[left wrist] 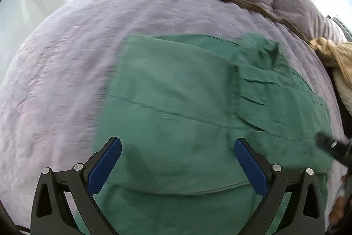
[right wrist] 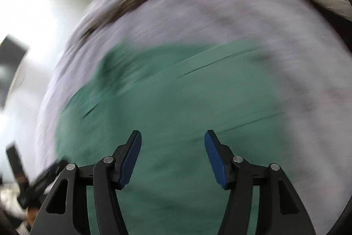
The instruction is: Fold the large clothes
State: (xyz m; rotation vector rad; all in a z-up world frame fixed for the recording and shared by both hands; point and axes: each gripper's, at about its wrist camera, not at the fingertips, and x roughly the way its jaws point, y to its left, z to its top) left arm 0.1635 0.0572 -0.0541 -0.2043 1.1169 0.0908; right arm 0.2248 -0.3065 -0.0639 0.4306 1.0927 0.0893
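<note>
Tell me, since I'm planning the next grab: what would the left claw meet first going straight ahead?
Probably the green garment spread on the lilac bedcover; the open left claw points at it, though depth is unclear.

Green garment on lilac bedspread

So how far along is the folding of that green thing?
Partly done, it seems. The green garment lies flat on the lilac cover, with one panel already turned over its left side, giving straight edges. Nothing is in hand: the left claw and the right claw are both open above it. Left to do: the creased right part, and probably another fold to make it compact.
</note>
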